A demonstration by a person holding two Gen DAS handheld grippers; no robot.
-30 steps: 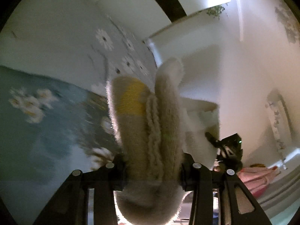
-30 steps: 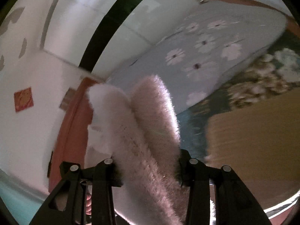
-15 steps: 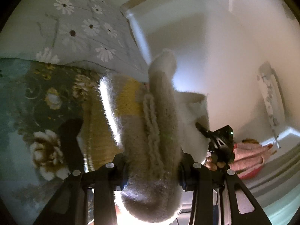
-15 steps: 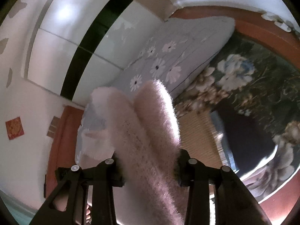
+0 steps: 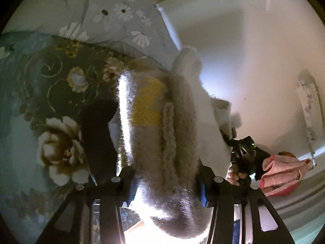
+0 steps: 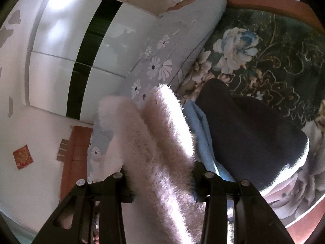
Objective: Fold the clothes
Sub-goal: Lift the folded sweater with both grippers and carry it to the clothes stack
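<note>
Since a second ago both views have swung down from the walls toward the bed, so the dark flowered bedspread [image 6: 264, 46] and a dark garment [image 6: 249, 142] now fill much of each picture. The left tool [image 5: 165, 181] is clenched on a fluffy sweater [image 5: 162, 134], a thick fold of it bunched between the fingers and held in the air over the bed. The right tool [image 6: 160, 181] grips another fold of the same sweater [image 6: 162, 142], which looks pinkish-white in that view.

Only the left wrist view shows the yellow patch [image 5: 147, 103] and a cable-knit rib on the sweater. It also shows the right tool [image 5: 243, 154] from outside, with fingers of the person's hand [image 5: 235, 175] on it, and a pink bundle [image 5: 282, 172] by the far wall.

Only the right wrist view shows a light blue garment [image 6: 201, 126] lying between the sweater and the dark garment, a white wardrobe [image 6: 67, 46] with a black stripe, and a small red square [image 6: 22, 157] on the wall; its markings are too small to read. The daisy-print pillow [image 6: 172, 46] appears in both views. No brand or label is legible.
</note>
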